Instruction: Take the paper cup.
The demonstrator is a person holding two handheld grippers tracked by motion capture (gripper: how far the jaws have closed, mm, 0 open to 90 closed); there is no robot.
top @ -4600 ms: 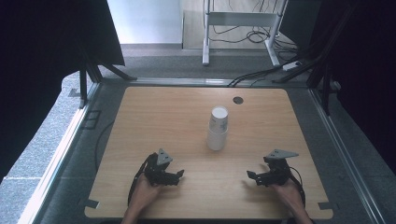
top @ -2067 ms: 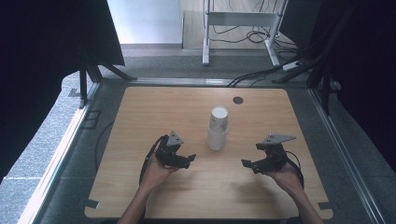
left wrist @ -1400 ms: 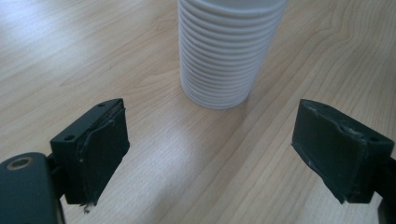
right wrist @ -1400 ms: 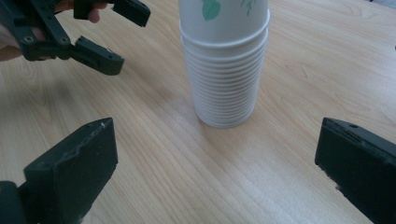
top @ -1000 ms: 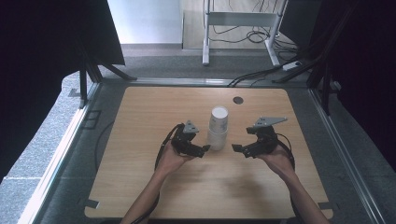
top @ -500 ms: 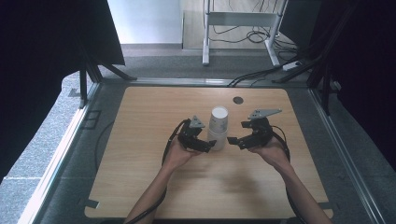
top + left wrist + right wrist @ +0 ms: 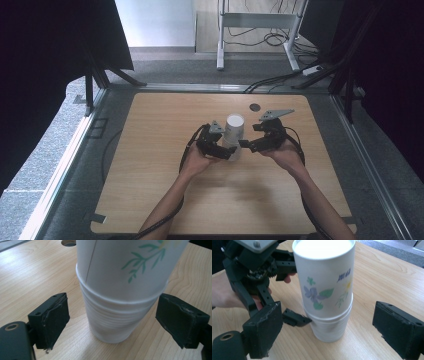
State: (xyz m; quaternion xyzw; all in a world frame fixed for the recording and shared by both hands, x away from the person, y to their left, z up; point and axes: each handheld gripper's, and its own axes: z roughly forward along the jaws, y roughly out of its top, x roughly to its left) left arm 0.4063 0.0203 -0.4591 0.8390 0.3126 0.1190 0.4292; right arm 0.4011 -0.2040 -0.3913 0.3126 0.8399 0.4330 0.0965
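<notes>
White paper is what I see most of: a stack of cups (image 7: 233,134) stands upside down near the middle of the desk (image 7: 150,165), its flat base on top. I count two cups for certain, an upper one sleeved over a lower one; fine rings below the upper rim in the left gripper view hint at more nested inside, but I cannot tell how many. The upper cup (image 7: 325,277) is smooth, tapered and printed with a purple flower, green leaves, a yellow bloom and small blue lettering. In the left gripper view it shows a green sprig and a straight seam. The lower cup (image 7: 112,320) is plain white with a rolled rim resting on the wood.

I have two tools on either side of the stack. My left tool (image 7: 112,320) is wide open, its two black padded jaws flanking the lower cup with a gap on each side, holding nothing. My right tool (image 7: 332,327) is also wide open and empty, with the stack between its jaws and clear of both. From the right gripper view I see the left tool's black frame and the hand (image 7: 227,297) gripping it just behind the stack, one of its jaws reaching to the lower cup.

One round dark hole (image 7: 255,106) sits in the desk beyond the stack. The desk top is pale wood grain with rounded corners.
</notes>
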